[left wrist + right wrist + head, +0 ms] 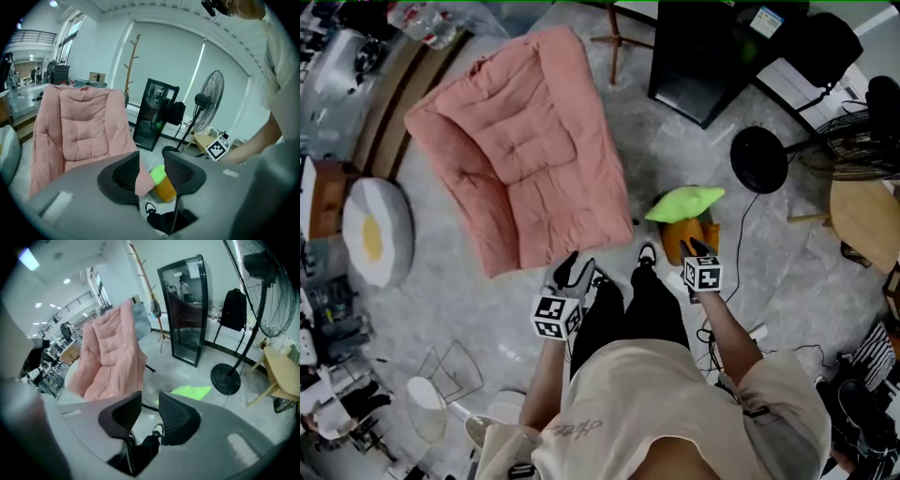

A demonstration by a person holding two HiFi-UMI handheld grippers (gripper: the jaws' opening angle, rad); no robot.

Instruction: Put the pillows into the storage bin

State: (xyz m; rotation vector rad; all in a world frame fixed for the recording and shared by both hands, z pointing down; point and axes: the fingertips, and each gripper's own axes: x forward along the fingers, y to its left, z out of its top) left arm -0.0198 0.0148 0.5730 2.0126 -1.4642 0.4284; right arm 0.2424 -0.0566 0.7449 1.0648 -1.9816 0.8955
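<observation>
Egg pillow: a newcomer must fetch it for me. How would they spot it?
Find the big pink chair in the head view. The egg pillow lies to its left. It is round and white with a yellow centre, unlike the orange-and-green carrot pillow.

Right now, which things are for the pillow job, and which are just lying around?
For the job: green pillow, orange bin, fried-egg pillow.

Just lying about: pink floor chair, standing fan, black cabinet, wooden table.
</observation>
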